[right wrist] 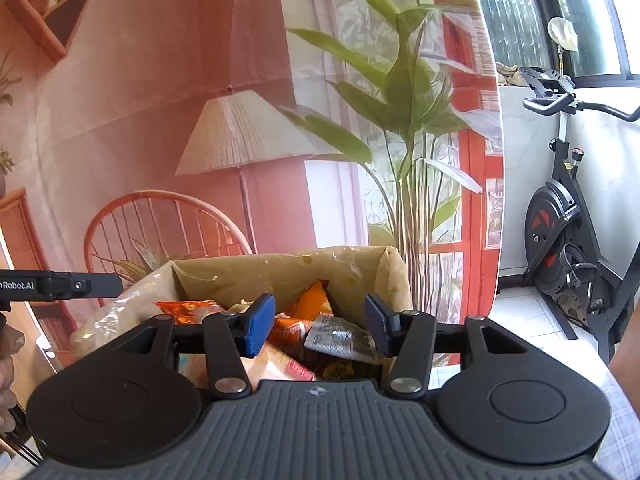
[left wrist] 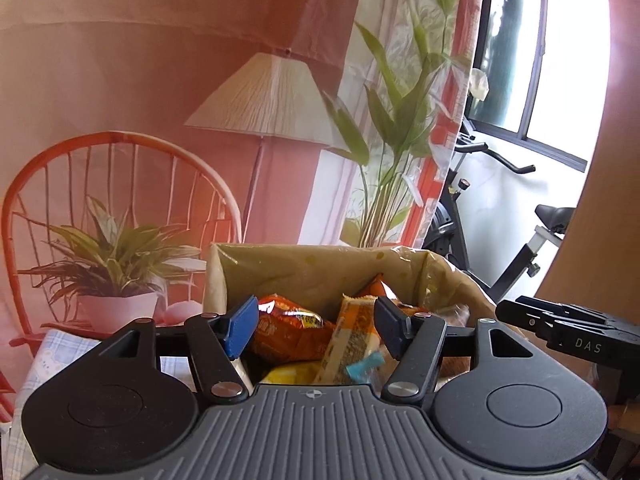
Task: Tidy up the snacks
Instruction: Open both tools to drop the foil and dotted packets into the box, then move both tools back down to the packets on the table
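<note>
A box lined with a tan plastic bag [left wrist: 312,268] holds several snack packets; it also shows in the right wrist view [right wrist: 280,270]. My left gripper [left wrist: 314,326] is open and empty, hovering just above the box. Between its blue pads lie an orange packet [left wrist: 286,330] and a long wafer bar [left wrist: 352,344]. My right gripper [right wrist: 318,326] is open and empty over the same box, above an orange packet [right wrist: 294,330] and a silver packet [right wrist: 340,338]. The right gripper's body [left wrist: 568,330] shows at the left view's right edge, and the left gripper's body [right wrist: 60,284] at the right view's left edge.
A printed backdrop of a chair, lamp and plants [left wrist: 260,100] hangs right behind the box. An exercise bike [right wrist: 568,216] stands to the right by the window. A checked cloth [left wrist: 60,352] covers the surface left of the box.
</note>
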A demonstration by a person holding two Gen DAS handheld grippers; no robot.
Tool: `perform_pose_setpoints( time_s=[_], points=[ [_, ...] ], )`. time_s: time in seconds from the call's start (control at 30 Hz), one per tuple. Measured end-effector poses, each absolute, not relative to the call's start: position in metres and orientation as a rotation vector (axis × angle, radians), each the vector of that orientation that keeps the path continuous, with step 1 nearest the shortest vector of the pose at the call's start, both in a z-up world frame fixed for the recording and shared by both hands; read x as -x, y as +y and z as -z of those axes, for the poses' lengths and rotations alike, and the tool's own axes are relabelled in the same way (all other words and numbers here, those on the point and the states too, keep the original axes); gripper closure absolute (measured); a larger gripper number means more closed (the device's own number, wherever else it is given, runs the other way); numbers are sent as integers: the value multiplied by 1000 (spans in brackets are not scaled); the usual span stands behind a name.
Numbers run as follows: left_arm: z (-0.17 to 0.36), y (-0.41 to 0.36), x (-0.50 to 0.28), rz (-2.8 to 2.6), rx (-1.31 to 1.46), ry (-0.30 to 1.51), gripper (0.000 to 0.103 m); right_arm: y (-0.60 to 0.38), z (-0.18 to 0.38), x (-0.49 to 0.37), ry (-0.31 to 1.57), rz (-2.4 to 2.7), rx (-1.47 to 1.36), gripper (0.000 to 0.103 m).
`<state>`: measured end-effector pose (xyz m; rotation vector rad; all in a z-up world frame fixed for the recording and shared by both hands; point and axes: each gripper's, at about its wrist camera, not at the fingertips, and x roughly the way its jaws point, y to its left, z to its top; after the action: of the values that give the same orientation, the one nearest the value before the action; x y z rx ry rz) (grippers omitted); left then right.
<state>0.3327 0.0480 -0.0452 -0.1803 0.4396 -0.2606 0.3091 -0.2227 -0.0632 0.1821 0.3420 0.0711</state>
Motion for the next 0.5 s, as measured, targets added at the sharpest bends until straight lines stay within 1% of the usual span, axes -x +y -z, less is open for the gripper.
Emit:
perform_pose_setpoints(
  time_s=[0.23, 0.5],
  points=[
    [59, 59, -291, 257, 171, 436, 37, -210, 73, -264, 309, -63, -173, 50],
    [97, 78, -260, 213, 204, 475, 37, -194, 106, -225, 329, -41, -169, 49]
  ],
)
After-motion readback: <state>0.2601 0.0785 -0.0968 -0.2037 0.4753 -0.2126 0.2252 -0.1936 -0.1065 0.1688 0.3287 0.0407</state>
